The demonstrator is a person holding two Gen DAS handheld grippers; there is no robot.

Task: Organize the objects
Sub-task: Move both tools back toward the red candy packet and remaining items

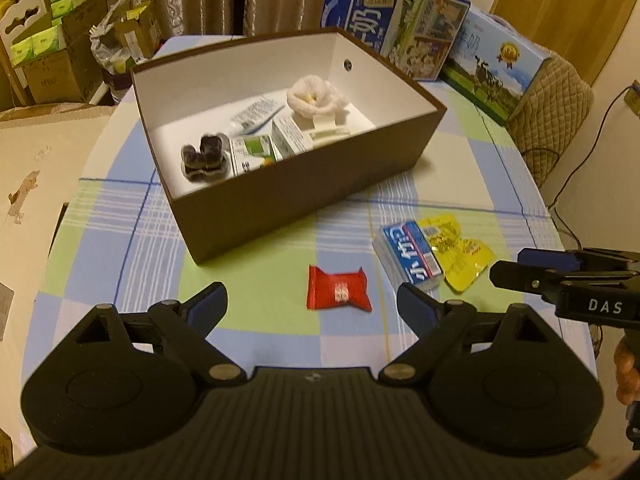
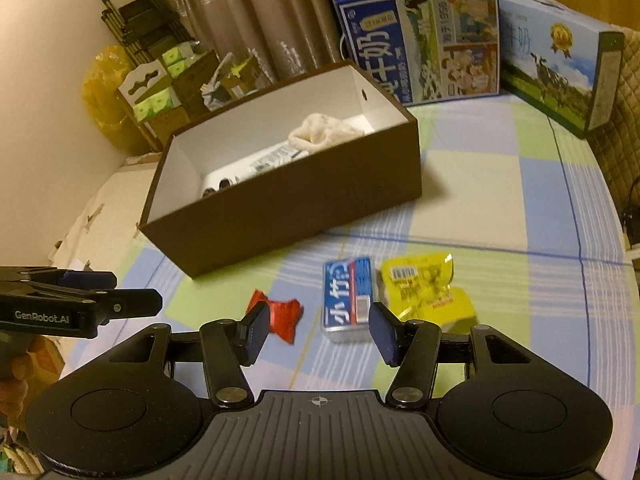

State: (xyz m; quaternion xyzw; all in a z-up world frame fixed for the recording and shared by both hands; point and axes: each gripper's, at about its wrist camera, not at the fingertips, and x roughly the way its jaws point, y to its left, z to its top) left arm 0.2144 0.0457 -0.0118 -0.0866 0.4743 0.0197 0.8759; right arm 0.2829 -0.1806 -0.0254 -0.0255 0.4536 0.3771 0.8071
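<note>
1. Both tongs are empty right now. The left tongs (image 1: 312, 304) are spread wide with the red candy (image 1: 338, 289) sitting on the cloth just ahead of the gap, not touched. The right tongs (image 2: 318, 330) are open too, lined up on the blue tissue pack (image 2: 349, 300), nothing pinched yet.
2. The brown box (image 1: 304, 184) sits toward the far middle of the surface (image 1: 120, 216), lid off, so it's clearly the drop spot. It already holds a white fluffy thing (image 1: 316, 96), a small green-and-white carton (image 1: 254, 154), a tube (image 1: 256, 114) and a dark packaged item (image 1: 204, 158).
3. Still loose near the front edge of the surface: the candy, the tissue pack and a yellow snack bag (image 1: 460, 254), the last two touching. My guess is each of the tongs is about to take one piece, so the sort looks over halfway done.
4. Readable stuff: "DAS" on the side of the right tongs in the left view, "GenRobot.AI" on the left ones in the right view. The milk cartons (image 2: 420, 40) at the far edge have big Chinese characters, including 奶. The tissue pack print is Chinese too, but too blurry for me to read.
</note>
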